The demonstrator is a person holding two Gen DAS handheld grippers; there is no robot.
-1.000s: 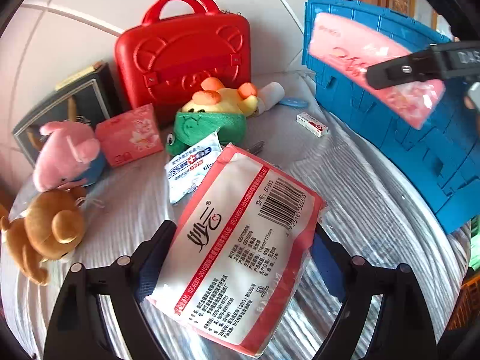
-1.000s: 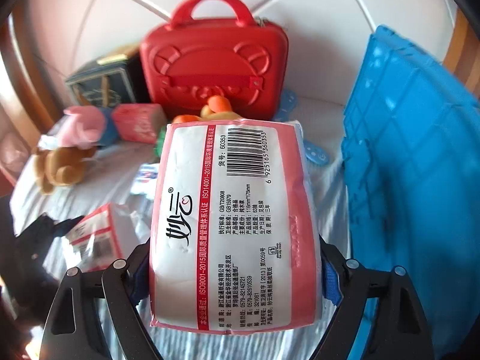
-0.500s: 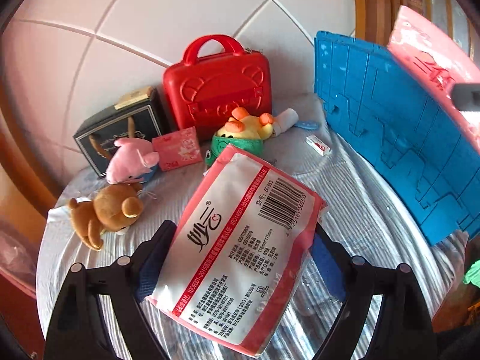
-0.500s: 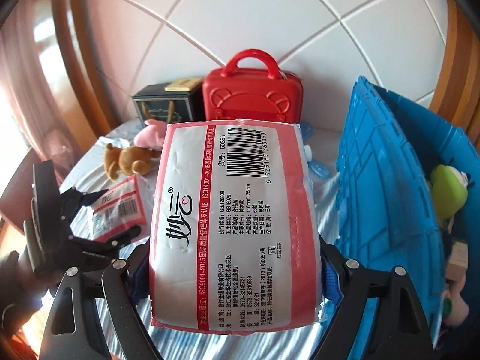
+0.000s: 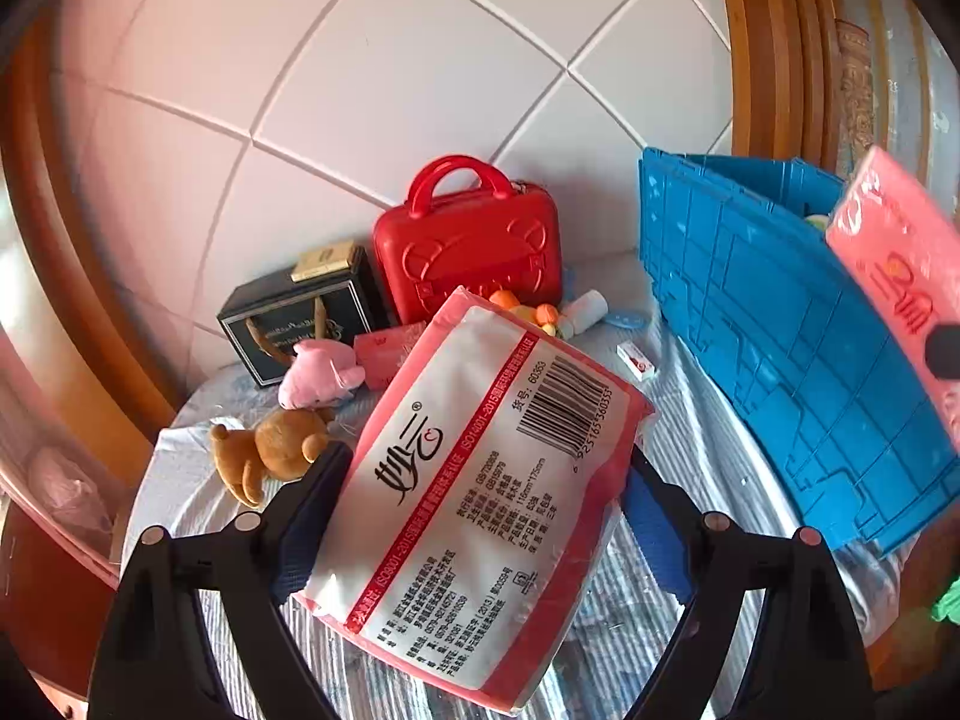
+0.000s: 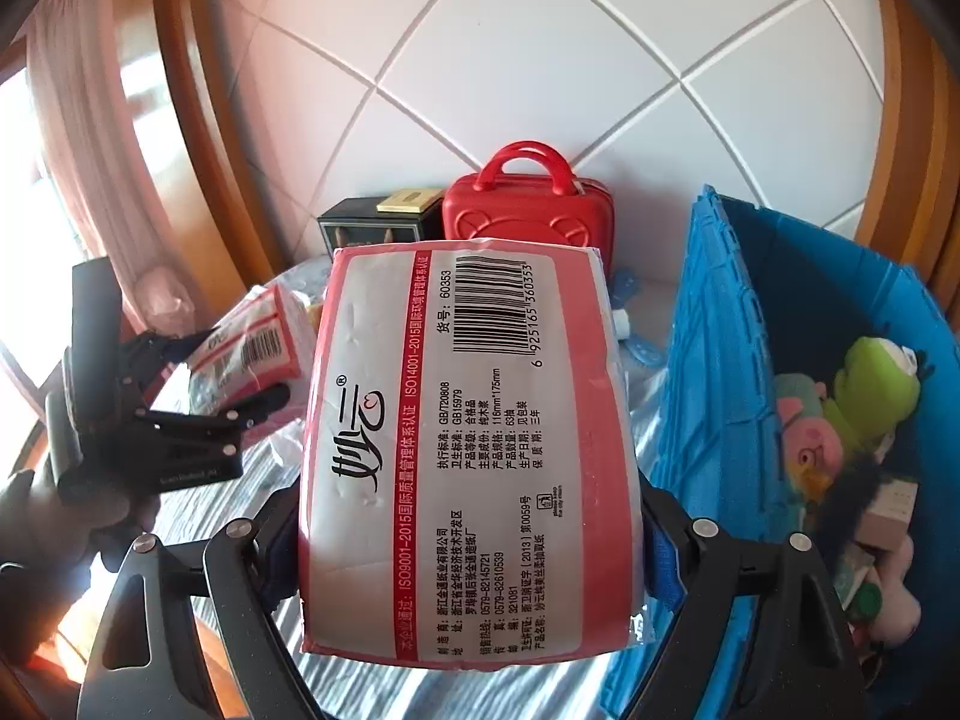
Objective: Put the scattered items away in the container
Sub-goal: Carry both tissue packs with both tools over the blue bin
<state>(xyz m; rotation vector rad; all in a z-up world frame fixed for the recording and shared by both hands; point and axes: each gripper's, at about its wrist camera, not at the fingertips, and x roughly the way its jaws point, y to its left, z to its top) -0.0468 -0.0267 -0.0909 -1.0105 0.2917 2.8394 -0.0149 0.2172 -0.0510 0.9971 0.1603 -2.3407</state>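
Each gripper holds a red-and-white tissue pack above the table. My left gripper (image 5: 480, 516) is shut on one tissue pack (image 5: 480, 480), tilted, barcode to the upper right. My right gripper (image 6: 468, 534) is shut on the other tissue pack (image 6: 462, 420), held upright beside the blue crate (image 6: 714, 360). The crate (image 5: 780, 324) stands at the right and holds several plush toys (image 6: 864, 396). In the left wrist view the right-hand pack (image 5: 900, 282) shows pink over the crate's rim. In the right wrist view the left gripper (image 6: 192, 420) is at the left with its pack (image 6: 258, 342).
On the striped cloth lie a brown bear plush (image 5: 270, 450), a pink pig plush (image 5: 318, 372), a pink packet (image 5: 384, 348), a small white box (image 5: 636, 360) and a white tube (image 5: 585, 309). A red toy case (image 5: 474, 258) and black box (image 5: 294, 318) stand against the tiled wall.
Both grippers have risen with their packs, so the table looks smaller and farther. The right gripper has moved toward the crate, whose inside and toys now show.
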